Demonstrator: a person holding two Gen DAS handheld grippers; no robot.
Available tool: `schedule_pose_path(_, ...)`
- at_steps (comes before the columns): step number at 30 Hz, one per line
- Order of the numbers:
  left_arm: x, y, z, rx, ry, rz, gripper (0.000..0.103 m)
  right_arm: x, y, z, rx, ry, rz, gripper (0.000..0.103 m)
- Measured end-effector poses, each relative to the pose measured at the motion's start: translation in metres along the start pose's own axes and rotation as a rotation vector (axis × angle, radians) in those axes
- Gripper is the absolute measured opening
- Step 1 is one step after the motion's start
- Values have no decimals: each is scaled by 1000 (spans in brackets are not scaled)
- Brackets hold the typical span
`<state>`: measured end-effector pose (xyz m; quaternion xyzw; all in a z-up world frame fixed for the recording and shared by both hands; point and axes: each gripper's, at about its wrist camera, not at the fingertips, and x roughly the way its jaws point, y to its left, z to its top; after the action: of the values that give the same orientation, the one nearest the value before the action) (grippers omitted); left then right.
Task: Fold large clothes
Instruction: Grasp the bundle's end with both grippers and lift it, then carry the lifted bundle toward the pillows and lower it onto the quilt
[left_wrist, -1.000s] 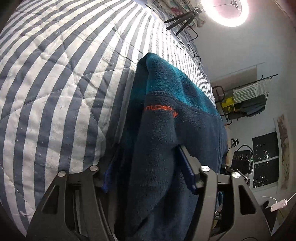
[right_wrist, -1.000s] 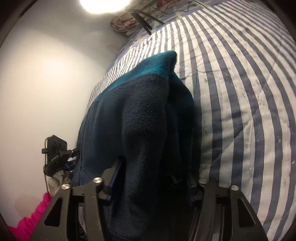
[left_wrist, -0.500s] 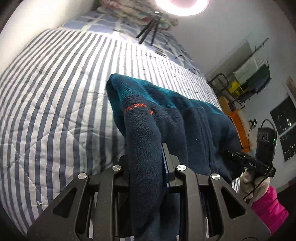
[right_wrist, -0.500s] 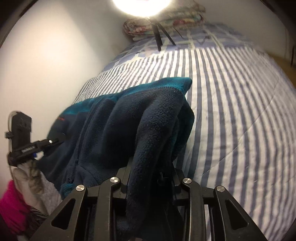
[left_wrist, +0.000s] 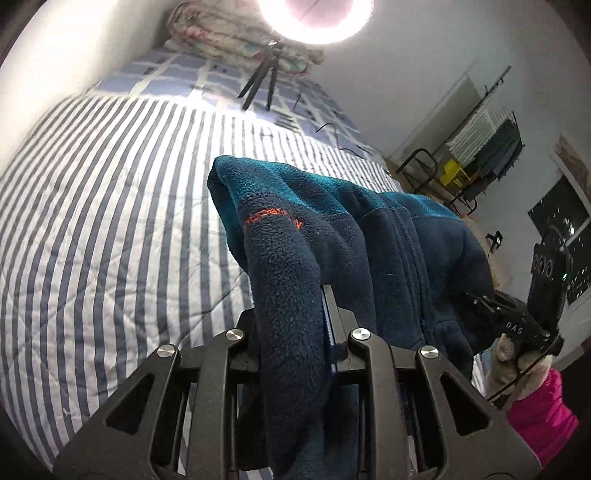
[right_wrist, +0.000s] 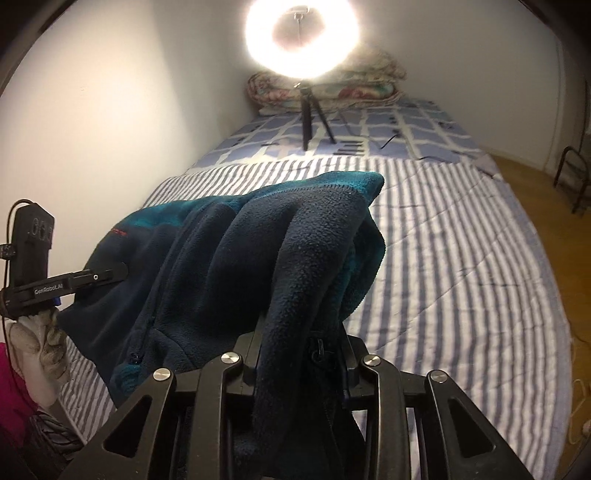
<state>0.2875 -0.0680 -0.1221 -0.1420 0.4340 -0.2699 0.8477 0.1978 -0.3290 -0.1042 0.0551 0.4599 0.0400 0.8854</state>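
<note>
Fleece jacket (left_wrist: 332, 240) pinched in both claws

1. The fleece jacket (left_wrist: 332, 236) is fuzzy, matt, pilled cloth (orange stitched lettering).
2. The striped quilt (right_wrist: 461, 258) is stitched, soft cotton-like cloth.
3. The gripper frames look matt black plastic with shiny metal screws.

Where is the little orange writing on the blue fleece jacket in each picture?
Left wrist view: the orange writing sits near the middle, on the fold of the fleece jacket just above the left gripper.
Right wrist view: the orange writing is small, far left, on the jacket's edge above the other gripper's bar.
Shared landmark: the glowing ring light on its tripod at the far end of the bed.
</note>
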Motion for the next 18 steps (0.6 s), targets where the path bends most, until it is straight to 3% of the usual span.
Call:
schedule_pose_path(5, 2, -15, -1, 32, 0, 3, 21, -9, 4, 5, -46, -12, -79, 28)
schedule_pose_path(18, 32, -45, 20, 95, 4, -9, 21, -17, -19, 16, -62, -35, -142, 28)
